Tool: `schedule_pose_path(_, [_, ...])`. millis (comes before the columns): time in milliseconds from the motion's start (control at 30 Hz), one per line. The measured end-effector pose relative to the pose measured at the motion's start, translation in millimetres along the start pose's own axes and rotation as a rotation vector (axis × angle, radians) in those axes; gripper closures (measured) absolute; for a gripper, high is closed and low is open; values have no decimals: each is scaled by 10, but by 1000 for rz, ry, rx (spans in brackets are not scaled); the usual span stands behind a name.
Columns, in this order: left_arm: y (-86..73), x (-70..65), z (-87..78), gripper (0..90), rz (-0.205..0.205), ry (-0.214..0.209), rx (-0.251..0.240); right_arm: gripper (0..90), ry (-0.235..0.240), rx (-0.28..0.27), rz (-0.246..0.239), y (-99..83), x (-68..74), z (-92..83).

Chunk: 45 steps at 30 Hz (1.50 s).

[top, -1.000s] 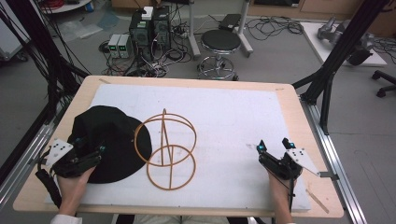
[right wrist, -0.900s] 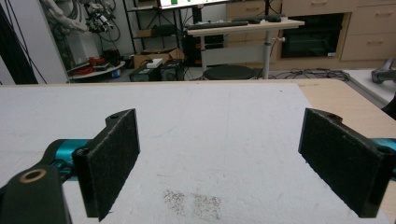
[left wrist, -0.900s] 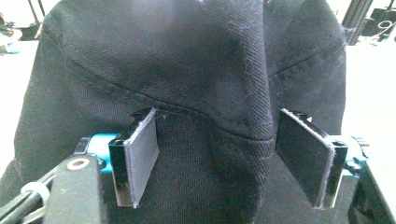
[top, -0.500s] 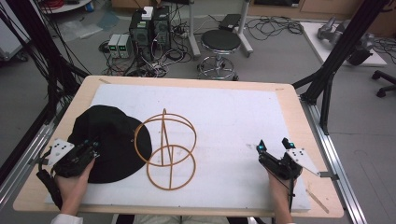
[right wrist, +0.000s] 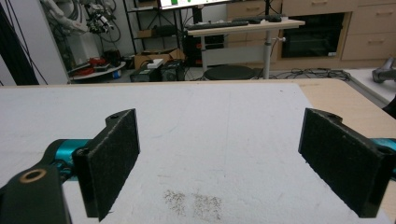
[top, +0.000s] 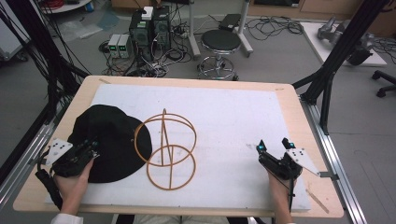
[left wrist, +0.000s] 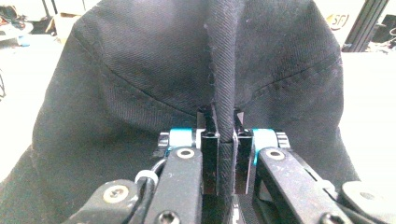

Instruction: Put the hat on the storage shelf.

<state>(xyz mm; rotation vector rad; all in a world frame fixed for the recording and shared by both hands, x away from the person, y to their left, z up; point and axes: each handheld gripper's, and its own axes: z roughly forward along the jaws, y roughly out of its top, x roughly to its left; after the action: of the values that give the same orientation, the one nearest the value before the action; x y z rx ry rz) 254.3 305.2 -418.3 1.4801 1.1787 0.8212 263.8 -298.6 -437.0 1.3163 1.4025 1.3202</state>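
- The black hat (top: 109, 140) is lying flat in the left part of the high view, on the white mat (top: 233, 121) that's covering most of the wooden surface (top: 299, 107).
- The left gripper (top: 88, 150) is sitting at the lower left of that view, right on the near edge of the hat's brim, with a hand (top: 72, 179) coming in from the bottom of the frame behind it.
- In the left gripper view the fingers (left wrist: 210, 140) are pinching a raised fold of the black hat (left wrist: 140, 84) between them, closed tight on the fabric, and the fold is running straight up the middle of the frame.
- The wire stand (top: 166, 147), an orange-brown thing made of two hoops and an upright post, is standing just right of the hat in the centre of the high view. Its upper hoop is overlapping the hat's right edge, so they're looking like they're touching, but I can't tell for sure.
- The right gripper (top: 272, 150) is resting at the lower right of the high view, well apart from the hat and stand, on the mat.
- In the right gripper view the fingers (right wrist: 112, 163) are spread wide, gripping nothing, with just bare white mat (right wrist: 224, 140) between them and a small patch of dark specks (right wrist: 194, 201) at the bottom centre.
- A round stool (top: 220, 42) and some computer boxes (top: 149, 28) are sitting on the floor at the top of the high view.
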Motion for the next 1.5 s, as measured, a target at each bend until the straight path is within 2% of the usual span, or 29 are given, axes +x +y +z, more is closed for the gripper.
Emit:
schedule_pose_path(233, [6, 6, 1, 859, -27, -14, -20, 117, 4, 1, 10, -3, 3, -3])
schedule_pose_path(700, [101, -45, -5, 860, -17, -19, -68, 117, 5, 1, 7, -7, 0, -1])
schedule_pose_path(1000, [194, -41, -58, 859, -20, -6, -123, 117, 13, -3, -11, -6, 21, -5])
schedule_pose_path(1100, [228, -33, -60, 859, -23, -18, -141, 117, 12, -4, -8, -5, 22, -5])
schedule_pose_path(1300, [345, -91, -51, 859, 4, -27, -188, 117, 10, -4, -9, -4, 22, -8])
schedule_pose_path(1500, [400, -142, -97, 858, 27, -11, -230, 117, 8, -8, -23, 1, 35, -12])
